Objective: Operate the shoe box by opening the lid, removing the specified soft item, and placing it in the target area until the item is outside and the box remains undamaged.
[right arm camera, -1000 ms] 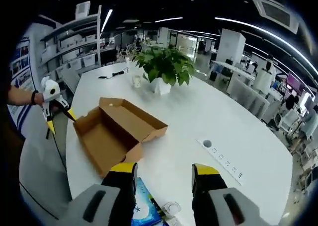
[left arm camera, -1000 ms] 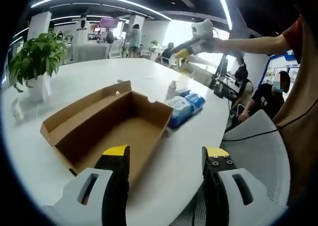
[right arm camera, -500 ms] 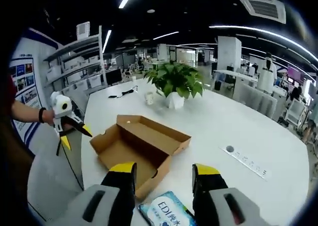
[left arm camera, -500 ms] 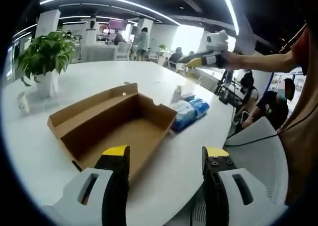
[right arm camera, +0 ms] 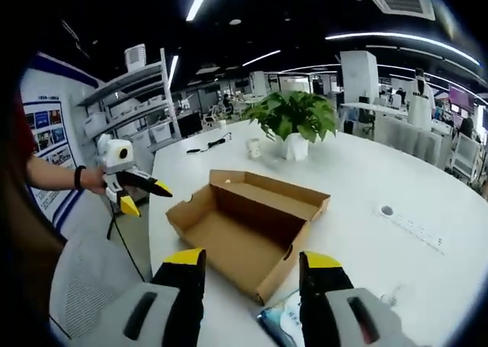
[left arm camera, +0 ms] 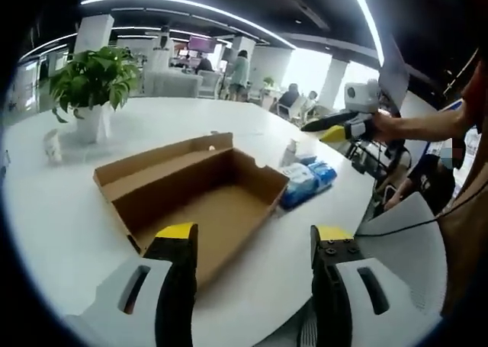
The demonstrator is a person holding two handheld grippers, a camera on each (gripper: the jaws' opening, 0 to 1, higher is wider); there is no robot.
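Left gripper view: the shoe box (left arm camera: 194, 198), plain brown corrugated cardboard, lies lid-open at centre frame on a smooth white round table (left arm camera: 53, 210), its rectangular tray bare inside; just beside its right corner lies the soft item (left arm camera: 306, 183), a glossy blue-and-white plastic pack; a leafy potted plant (left arm camera: 93, 84) in a white pot stands upper left. The left gripper (left arm camera: 252, 244), yellow-tipped black jaws on grey bodies, is spread apart and holds nothing. Right gripper view: the right gripper (right arm camera: 248, 271), jaws likewise parted and empty, frames the box (right arm camera: 252, 225) at centre; the pack (right arm camera: 280, 326) shows between the jaws at bottom, outside the box.
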